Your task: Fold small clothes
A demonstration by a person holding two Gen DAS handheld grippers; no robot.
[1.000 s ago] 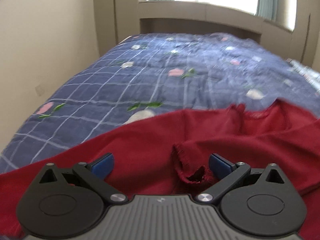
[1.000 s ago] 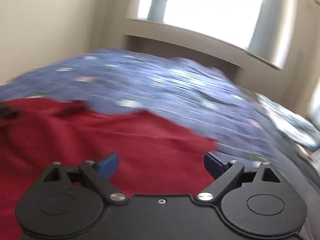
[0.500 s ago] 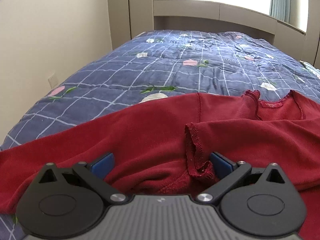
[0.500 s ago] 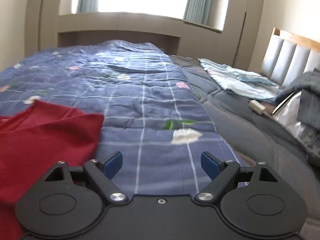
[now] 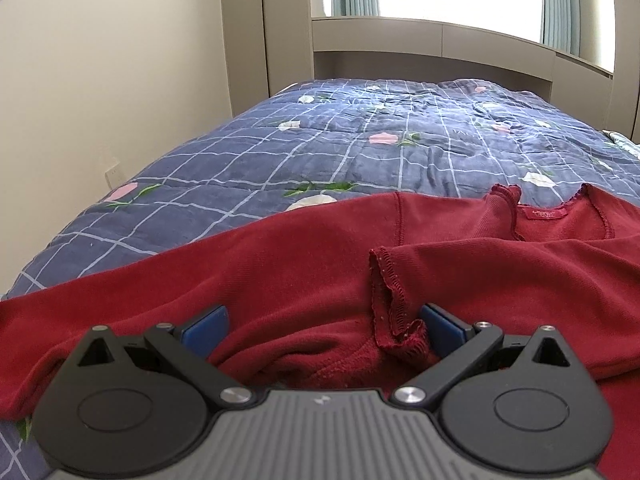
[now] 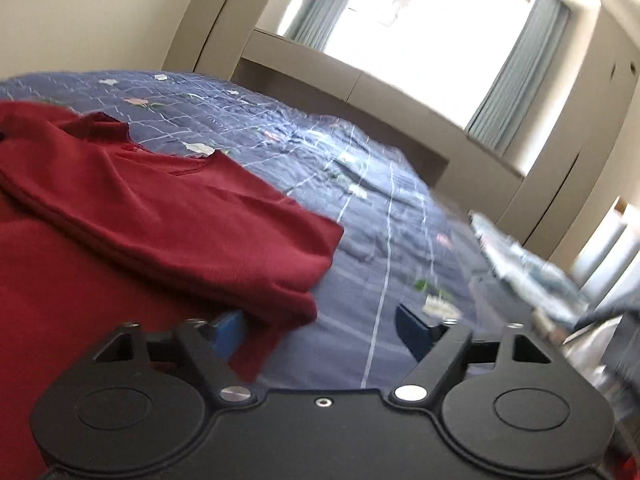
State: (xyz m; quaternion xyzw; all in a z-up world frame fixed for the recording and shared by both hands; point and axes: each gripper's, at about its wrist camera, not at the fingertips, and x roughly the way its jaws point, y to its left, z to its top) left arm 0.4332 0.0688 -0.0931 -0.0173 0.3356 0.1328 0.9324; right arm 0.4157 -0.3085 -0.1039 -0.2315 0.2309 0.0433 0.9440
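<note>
Red top between spread left tongs, beside closing right tongs

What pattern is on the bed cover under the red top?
Blue quilt with a white grid and pink and white flowers, clearest in the left wrist view.

Red top on blue checked quilt, its folded corner between parted, just-narrowing right tongs

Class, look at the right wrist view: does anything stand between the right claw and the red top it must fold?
Nothing visible does. The right claw stands open at the folded edge of the red top, whose corner already lies beside its left finger. Only the blue quilt lies beneath.
</note>
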